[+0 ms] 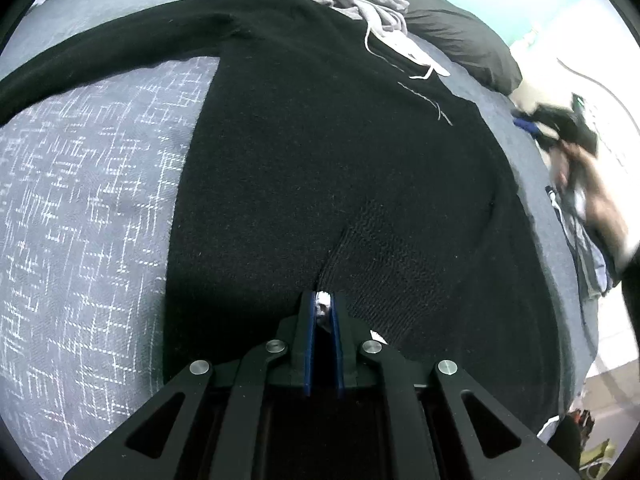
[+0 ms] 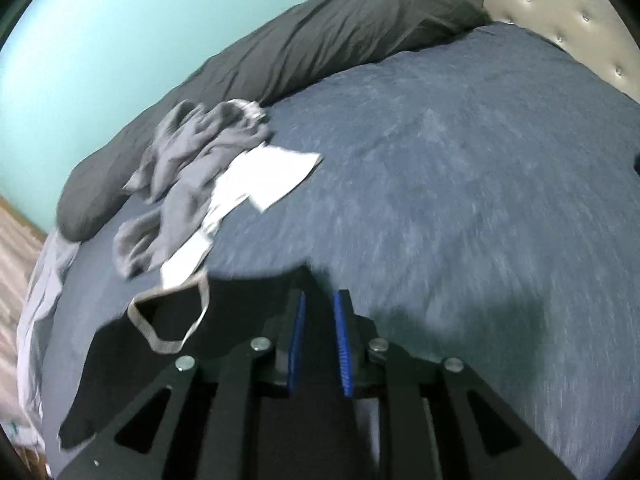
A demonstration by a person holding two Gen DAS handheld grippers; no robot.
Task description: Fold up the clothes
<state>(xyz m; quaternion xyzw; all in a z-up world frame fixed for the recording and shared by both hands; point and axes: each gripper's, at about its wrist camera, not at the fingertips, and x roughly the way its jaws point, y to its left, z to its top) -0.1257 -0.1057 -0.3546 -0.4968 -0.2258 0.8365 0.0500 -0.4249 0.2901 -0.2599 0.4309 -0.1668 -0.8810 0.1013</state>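
Blue bedding carries our work: the black sweater (image 1: 320,152) lies flat on the bed (image 1: 80,220), its long axis running away from our left tool (image 1: 323,300), which is pinched narrow on the near hem. Our right tool (image 2: 320,304) hangs off to the sweater's right, jaws slightly apart, gripping nothing. Beyond lie a grey garment (image 2: 188,144) and dark pillow (image 2: 320,32).
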